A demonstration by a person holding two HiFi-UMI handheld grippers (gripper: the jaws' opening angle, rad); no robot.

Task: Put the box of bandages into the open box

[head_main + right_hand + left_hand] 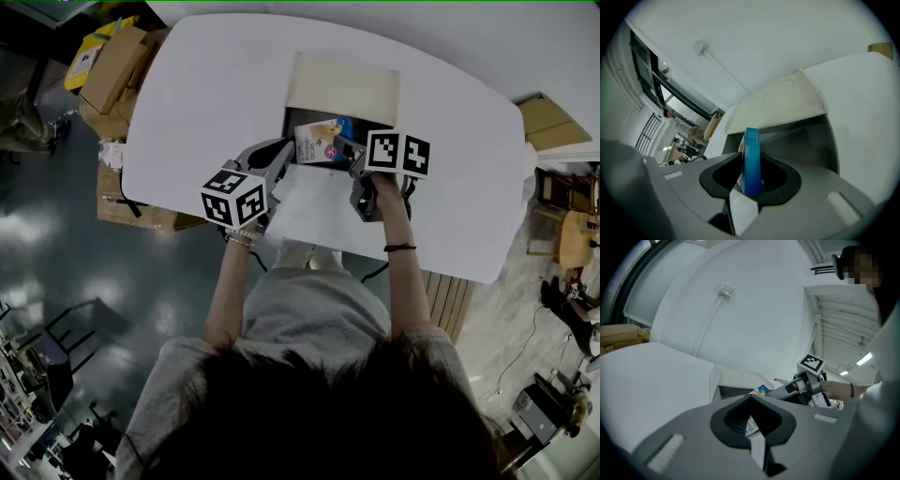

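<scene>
The box of bandages [317,141], white and blue with a yellow picture, stands tilted over the dark inside of the open box [302,118], whose pale lid [342,89] is folded back. My left gripper [289,156] comes in from the left and is shut on the bandage box's near corner [751,426]. From the right, my right gripper [350,150] has its jaws around the blue narrow side [752,159], and the pads look slightly apart from it. The left gripper view also shows the right gripper [806,380] beside the open box [736,380].
The open box stands on a white rounded table [206,84]. A white sheet or flap [314,204] lies in front of it, between my grippers. Cardboard cartons [117,66] are stacked on the floor past the table's left edge. More clutter sits at the right [553,122].
</scene>
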